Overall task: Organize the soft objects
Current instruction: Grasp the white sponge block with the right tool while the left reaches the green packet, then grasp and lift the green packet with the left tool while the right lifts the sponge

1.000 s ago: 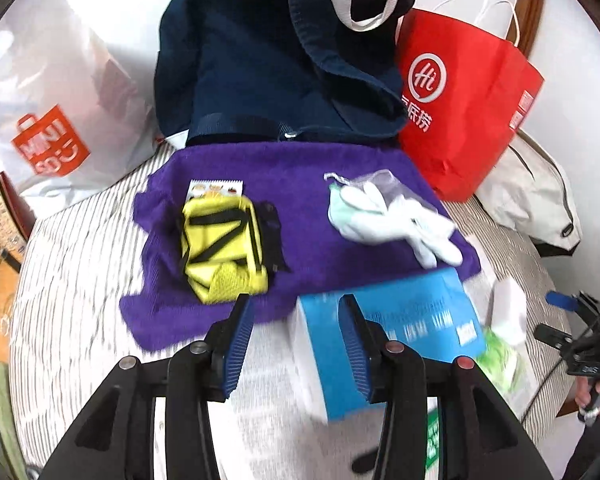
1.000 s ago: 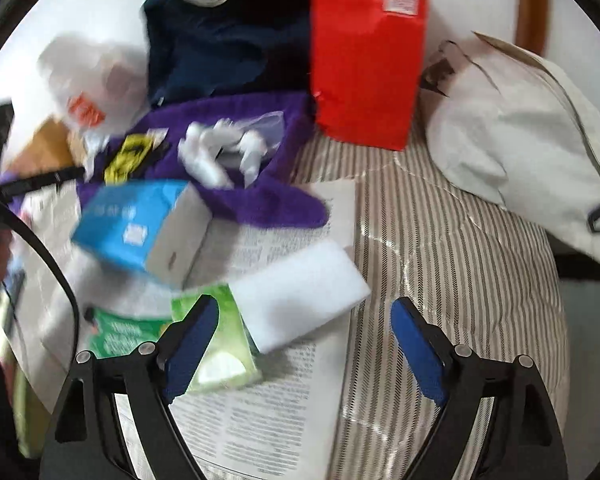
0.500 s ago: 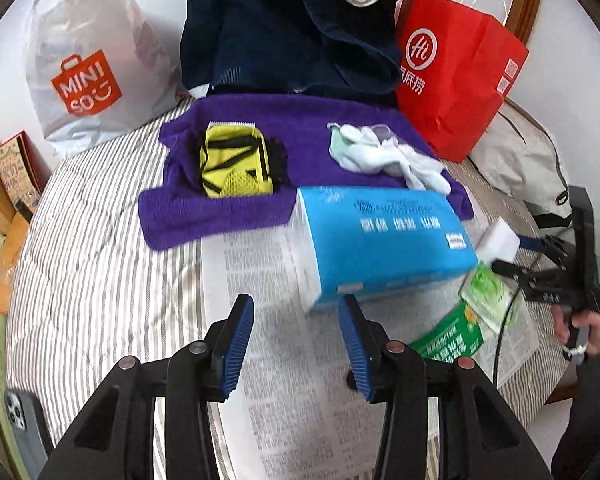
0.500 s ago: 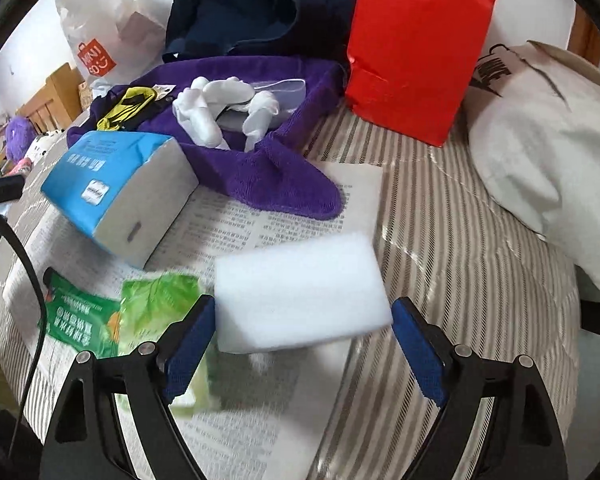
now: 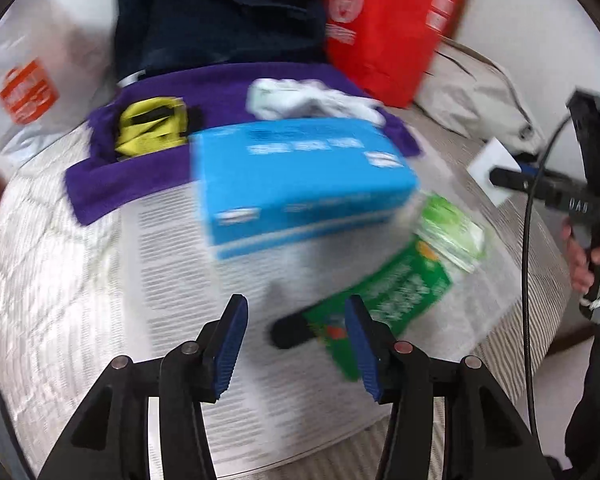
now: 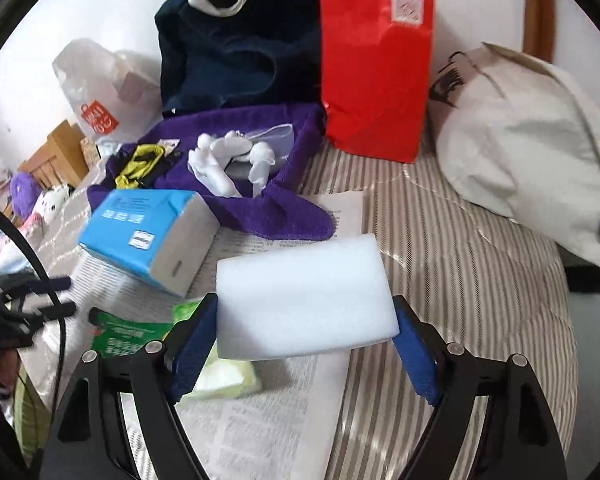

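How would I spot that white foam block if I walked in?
Find the tall red paper bag; a newspaper lies before it. Over the paper, between the blue pads of the closing right gripper, sits the white sponge block: plain and unprinted, unlike the blue tissue pack.

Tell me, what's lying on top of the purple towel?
On the purple towel lie a yellow-and-black strappy thing and some white gloves with a clear plastic bag. The blue tissue pack hides the towel's near edge, so anything under there can't be seen.

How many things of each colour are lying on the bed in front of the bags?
Purple: 1, purple towel
Blue: 1, blue tissue pack
White: 2, white foam sponge, white gloves
Yellow: 1, yellow mesh pouch
Green: 2, green packets
Total: 7
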Tool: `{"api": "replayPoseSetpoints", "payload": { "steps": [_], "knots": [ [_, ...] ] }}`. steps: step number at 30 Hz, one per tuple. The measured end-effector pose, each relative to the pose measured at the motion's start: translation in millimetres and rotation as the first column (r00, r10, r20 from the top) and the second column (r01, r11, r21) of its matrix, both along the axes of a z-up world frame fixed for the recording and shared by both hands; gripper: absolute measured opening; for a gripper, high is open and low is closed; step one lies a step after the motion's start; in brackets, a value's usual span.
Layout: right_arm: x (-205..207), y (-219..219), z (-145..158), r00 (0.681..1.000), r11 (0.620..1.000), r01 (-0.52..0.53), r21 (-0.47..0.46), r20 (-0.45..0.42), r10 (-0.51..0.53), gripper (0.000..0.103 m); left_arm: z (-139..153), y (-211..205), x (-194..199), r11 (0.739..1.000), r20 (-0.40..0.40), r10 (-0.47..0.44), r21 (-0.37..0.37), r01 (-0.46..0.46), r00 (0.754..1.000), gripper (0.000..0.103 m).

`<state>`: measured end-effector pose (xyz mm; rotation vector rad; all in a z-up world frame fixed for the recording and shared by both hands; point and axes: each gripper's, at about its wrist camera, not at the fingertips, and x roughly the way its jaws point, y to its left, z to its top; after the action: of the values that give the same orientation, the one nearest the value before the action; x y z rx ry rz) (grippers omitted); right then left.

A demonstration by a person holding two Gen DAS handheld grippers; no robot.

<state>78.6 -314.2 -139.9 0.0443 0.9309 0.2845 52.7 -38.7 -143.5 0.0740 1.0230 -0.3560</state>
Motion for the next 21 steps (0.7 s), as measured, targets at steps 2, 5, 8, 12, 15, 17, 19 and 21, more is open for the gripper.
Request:
{"api": "replayPoseSetpoints", "payload": {
  "steps": [2,5,8,12,15,17,19,21],
  "knots": [
    [-10.5,-2.2,5.6,1.0,1.0,0.006,0.011,0.004,-0.006,0.082,-2.0,-16.7,-2.1,0.999,0.016,-0.047,0.012,0.047,0.999,0.059],
    [-32.8,-8.4,13.2,1.0,0.999,0.019,0.026,0.01,-0.019,0.082,-4.0,-39.2,-5.3,0.993,0.05,-0.117,0.025,0.116,0.992,0.068],
    [-50.8,-16.1,16.8,0.999,0.999,0.038,0.035,0.013,-0.038,0.082,-7.3,-55.1,-5.7,0.986,0.057,-0.164,0.045,0.162,0.985,0.07],
    [-69.8,-31.4,16.7,0.997,0.996,0.073,0.055,-0.007,-0.072,0.083,-14.7,-75.9,-7.4,0.971,0.062,-0.227,0.087,0.222,0.972,0.074],
    [-76.9,-41.2,14.4,0.995,0.993,0.098,0.061,-0.02,-0.097,0.083,-22.9,-84.3,-9.1,0.961,0.052,-0.25,0.135,0.241,0.967,0.075],
    [-79.6,-46.1,12.6,0.993,0.991,0.113,0.068,-0.031,-0.111,0.083,-30.0,-87.2,-10.1,0.956,0.052,-0.247,0.176,0.235,0.968,0.075],
    [-81.9,-49.9,11.3,0.992,0.989,0.126,0.074,-0.036,-0.123,0.083,-33.3,-84.3,-10.2,0.959,0.066,-0.228,0.185,0.213,0.971,0.078],
    [-82.8,-51.5,9.6,0.991,0.988,0.133,0.077,-0.042,-0.13,0.083,-34.1,-76.5,-5.0,0.976,0.052,-0.172,0.145,0.163,0.984,0.071]
  ]
}}
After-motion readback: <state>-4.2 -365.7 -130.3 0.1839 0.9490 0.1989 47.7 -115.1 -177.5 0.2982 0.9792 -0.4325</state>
